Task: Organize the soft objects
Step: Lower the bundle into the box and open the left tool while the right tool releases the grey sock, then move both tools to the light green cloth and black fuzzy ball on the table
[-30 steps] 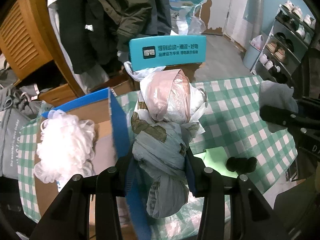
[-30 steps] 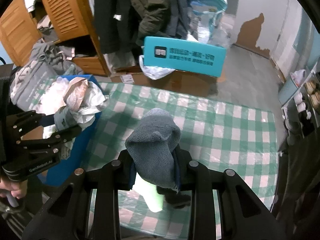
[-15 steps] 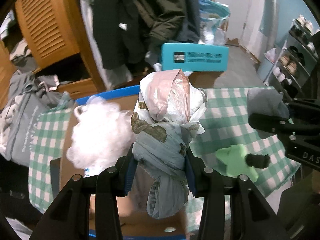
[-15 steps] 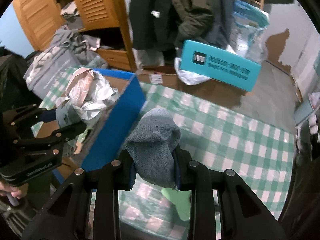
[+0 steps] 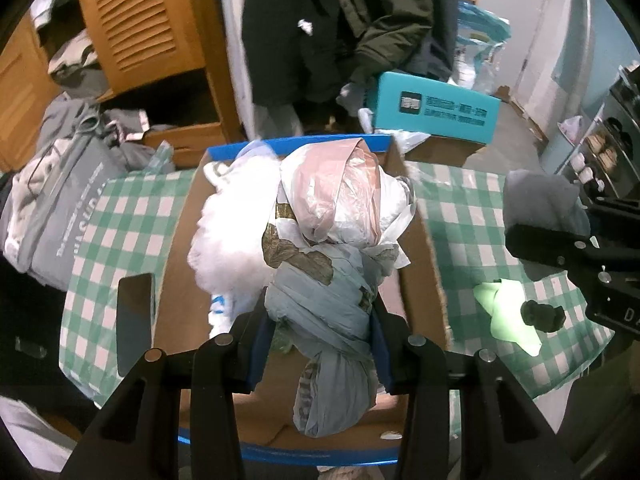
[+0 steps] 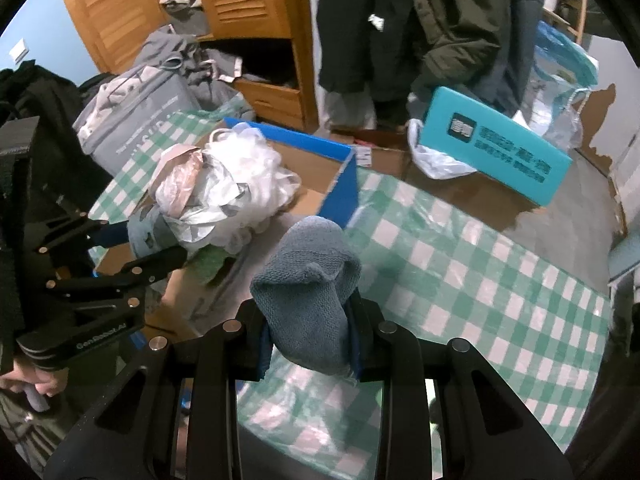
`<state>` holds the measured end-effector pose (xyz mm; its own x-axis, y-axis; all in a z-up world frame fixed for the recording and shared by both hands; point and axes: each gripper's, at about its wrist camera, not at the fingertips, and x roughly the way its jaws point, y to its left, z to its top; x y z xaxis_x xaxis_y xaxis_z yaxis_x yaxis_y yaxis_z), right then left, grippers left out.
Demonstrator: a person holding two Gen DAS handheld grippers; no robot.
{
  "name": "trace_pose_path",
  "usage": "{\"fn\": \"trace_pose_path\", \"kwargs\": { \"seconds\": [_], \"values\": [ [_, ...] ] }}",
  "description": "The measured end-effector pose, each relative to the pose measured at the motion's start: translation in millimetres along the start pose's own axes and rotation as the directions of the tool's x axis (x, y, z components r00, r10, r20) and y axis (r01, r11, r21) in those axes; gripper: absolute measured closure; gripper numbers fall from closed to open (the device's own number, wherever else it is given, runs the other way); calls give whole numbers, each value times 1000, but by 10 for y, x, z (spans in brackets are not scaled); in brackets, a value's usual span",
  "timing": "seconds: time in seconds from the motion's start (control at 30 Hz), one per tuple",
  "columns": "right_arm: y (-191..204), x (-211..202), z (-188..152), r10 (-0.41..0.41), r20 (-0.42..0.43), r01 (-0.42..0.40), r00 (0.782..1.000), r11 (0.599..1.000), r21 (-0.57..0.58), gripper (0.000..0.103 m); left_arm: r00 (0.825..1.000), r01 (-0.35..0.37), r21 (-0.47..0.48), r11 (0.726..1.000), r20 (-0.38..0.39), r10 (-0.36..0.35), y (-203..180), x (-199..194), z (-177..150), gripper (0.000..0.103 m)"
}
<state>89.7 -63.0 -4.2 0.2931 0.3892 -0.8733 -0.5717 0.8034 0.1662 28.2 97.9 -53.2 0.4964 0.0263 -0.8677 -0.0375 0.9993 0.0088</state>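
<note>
My left gripper (image 5: 318,312) is shut on a knotted bundle of plastic bags (image 5: 332,240), grey-blue below, white and pink on top. It hangs over the inside of a cardboard box with blue walls (image 5: 180,260), where a white fluffy puff (image 5: 232,236) lies. My right gripper (image 6: 310,320) is shut on a grey-blue knitted cloth (image 6: 308,292), above the checked tablecloth just right of the box's blue wall (image 6: 340,176). The right wrist view shows the bundle (image 6: 188,188) over the box beside the puff (image 6: 260,184).
A pale green item (image 5: 504,312) and a small black object (image 5: 542,315) lie on the green checked tablecloth (image 6: 480,280). A black slab (image 5: 136,320) lies left of the box. Behind are a teal carton (image 6: 496,156), a grey bag (image 6: 136,112) and hanging coats.
Both grippers have carried their loads leftward across the table. The bag bundle went from beside the box's blue wall to over its inside. The cloth has come up to that wall.
</note>
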Motion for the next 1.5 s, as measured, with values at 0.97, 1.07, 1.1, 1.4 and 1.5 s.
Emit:
{"fn": "trace_pose_path", "kwargs": {
  "seconds": [0.97,1.07,1.1,1.4,1.5],
  "values": [
    [593,509,149,57,-79,-62,995,996,-57,52,997,-48,-118,992,-63,40,554,203,-207,31],
    [550,480,164,68,-67,-70,995,997,-38,38,998,-42,-117,992,-50,37,545,155,-192,31],
    [526,454,169,63,-58,-65,996,997,-32,37,998,-41,-119,992,-48,36,542,149,-187,31],
    [338,264,178,54,-20,-54,998,999,3,37,999,-20,-99,995,-30,17,421,93,-122,31],
    [277,216,158,38,-9,-38,999,999,9,36,1000,-8,-84,996,-28,5,343,87,-108,31]
  ]
}}
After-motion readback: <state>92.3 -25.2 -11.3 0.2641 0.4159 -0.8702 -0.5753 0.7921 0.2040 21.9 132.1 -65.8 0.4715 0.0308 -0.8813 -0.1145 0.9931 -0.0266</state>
